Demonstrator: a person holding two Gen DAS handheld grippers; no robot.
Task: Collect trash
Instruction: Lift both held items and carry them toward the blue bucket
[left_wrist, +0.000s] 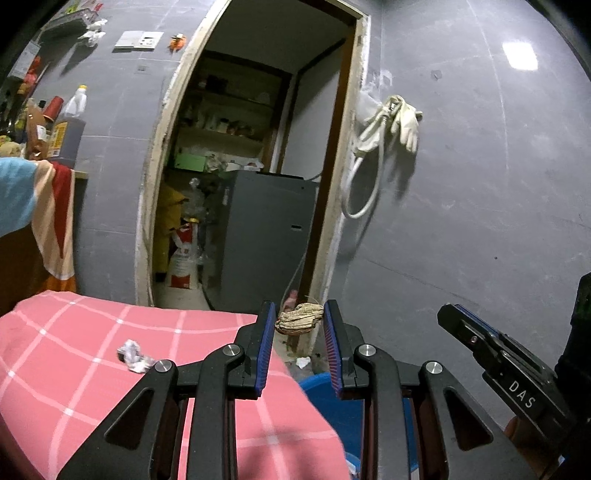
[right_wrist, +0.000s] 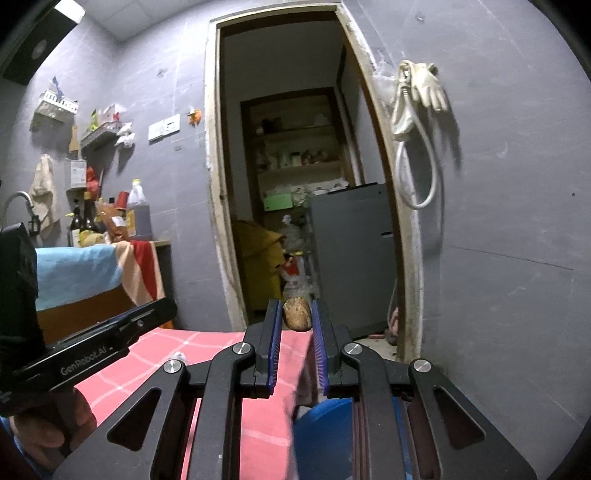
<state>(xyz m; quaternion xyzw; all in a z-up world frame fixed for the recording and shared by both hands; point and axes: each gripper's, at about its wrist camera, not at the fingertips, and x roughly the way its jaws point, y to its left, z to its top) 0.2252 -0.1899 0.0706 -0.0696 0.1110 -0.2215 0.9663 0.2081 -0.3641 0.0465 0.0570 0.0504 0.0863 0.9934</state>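
2 grippers point toward an open doorway (left_wrist: 255, 155) in a grey wall (left_wrist: 480, 221). Left gripper (left_wrist: 300, 332): its blue-padded jaws are clamped on a crumpled tan wad of paper (left_wrist: 298, 318), held between the fingertips above the far edge of the table. Right gripper (right_wrist: 295, 332): its jaws are clamped on a brown, rounded piece of trash (right_wrist: 297, 313) (its material cannot be told from this view), also pinched at the fingertips.

Below both grippers lies a table covered by a pink checked cloth (left_wrist: 110, 350). 1 more piece of trash, a small crumpled white-grey scrap (left_wrist: 133, 356), rests on the cloth to the left of the left gripper, well apart from its fingers. Just past the table edge, under the left gripper, stands a blue bin (left_wrist: 325, 391); it also shows under the right gripper. A white scrap (left_wrist: 303, 362) lies on the floor beside the bin.

Through the doorway stand a grey cabinet (left_wrist: 266, 236) and shelves (left_wrist: 229, 122). A pale rubber glove (left_wrist: 408, 125) and a looped white hose (left_wrist: 364, 177) hang on the wall to the right of the door frame. At left, a counter with bottles (left_wrist: 70, 125) is draped with a striped towel (left_wrist: 51, 214).
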